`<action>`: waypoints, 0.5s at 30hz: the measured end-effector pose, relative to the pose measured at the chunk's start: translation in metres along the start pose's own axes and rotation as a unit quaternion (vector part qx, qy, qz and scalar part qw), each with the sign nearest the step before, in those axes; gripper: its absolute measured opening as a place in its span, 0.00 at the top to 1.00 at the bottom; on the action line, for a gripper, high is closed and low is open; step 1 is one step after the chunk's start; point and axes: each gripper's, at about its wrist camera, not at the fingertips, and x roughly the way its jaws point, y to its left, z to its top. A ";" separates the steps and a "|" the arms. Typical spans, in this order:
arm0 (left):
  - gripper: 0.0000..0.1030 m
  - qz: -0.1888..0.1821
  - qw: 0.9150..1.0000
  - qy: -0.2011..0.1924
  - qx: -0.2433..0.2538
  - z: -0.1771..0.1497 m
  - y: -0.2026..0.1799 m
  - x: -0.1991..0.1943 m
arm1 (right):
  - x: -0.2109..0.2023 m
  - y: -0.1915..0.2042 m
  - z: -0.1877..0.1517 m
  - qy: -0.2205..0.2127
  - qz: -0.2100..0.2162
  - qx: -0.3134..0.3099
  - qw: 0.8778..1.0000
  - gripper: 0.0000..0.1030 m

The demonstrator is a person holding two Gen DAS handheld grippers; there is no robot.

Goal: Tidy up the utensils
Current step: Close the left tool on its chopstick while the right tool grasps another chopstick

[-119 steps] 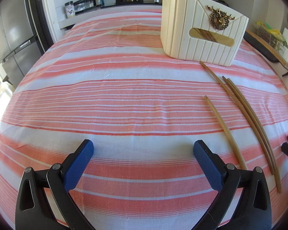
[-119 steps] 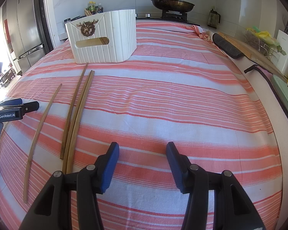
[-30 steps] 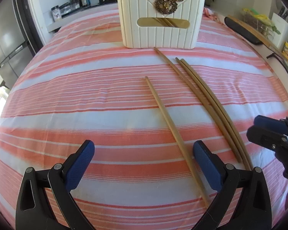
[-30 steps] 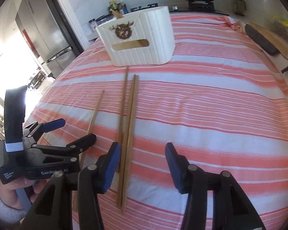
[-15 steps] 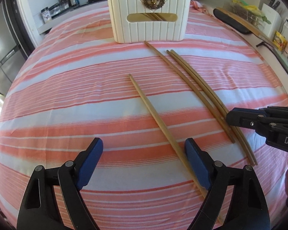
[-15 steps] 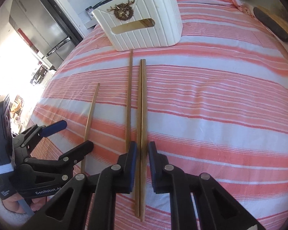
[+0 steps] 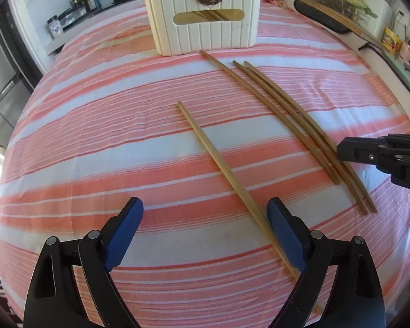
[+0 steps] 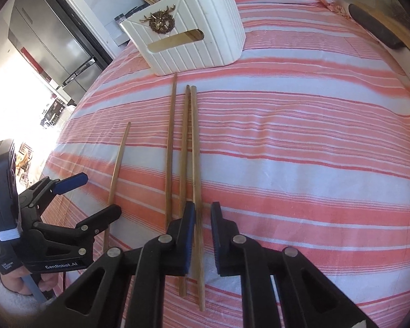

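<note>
Utensil sort, chopsticks into white holder (image 7: 205, 32), which already has sticks showing through its handle slot. Left of the holder and nearer the person, striped cloth (image 7: 95, 136) lies bare, giving wide room for a swing. Left gripper (image 7: 205, 205) hangs low in front of the holder, jaws just eased wider and gripping nothing. A lone chopstick (image 7: 218, 161) runs from the mid-cloth toward it and passes under its right finger, unpinched. Right of that stick, three chopsticks (image 7: 292, 120) lie side by side, far tips just short of the holder's front wall. Right gripper (image 8: 203, 207) sits over their near ends, jaws just closed to a narrow gap astride the rightmost chopstick (image 8: 195, 150). A strip of cloth shows between stick and right pad, so I read it as not yet clamped. Its neighbour runs beneath the left finger. Risks: the left pad may drag that neighbour or pinch cloth on closing. A hold so near the end may let the long stick droop or pivot, and its far tip could strike the holder wall rather than clear the rim. Right of the trio the cloth is bare up to the table edge.
</note>
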 end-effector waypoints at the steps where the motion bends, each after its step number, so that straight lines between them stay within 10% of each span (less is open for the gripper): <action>1: 0.12 -0.002 1.000 0.003 0.006 -0.001 -0.002 -0.001 | 0.000 0.002 0.000 -0.001 -0.005 -0.005 1.000 0.87; 10: 0.80 -0.041 0.998 -0.008 0.055 -0.006 -0.015 -0.012 | -0.001 -0.004 -0.003 -0.012 -0.010 0.018 1.000 0.93; 15: 0.88 -0.040 0.998 -0.008 0.055 -0.003 0.001 -0.010 | -0.005 -0.016 -0.007 -0.026 -0.013 0.050 0.998 0.93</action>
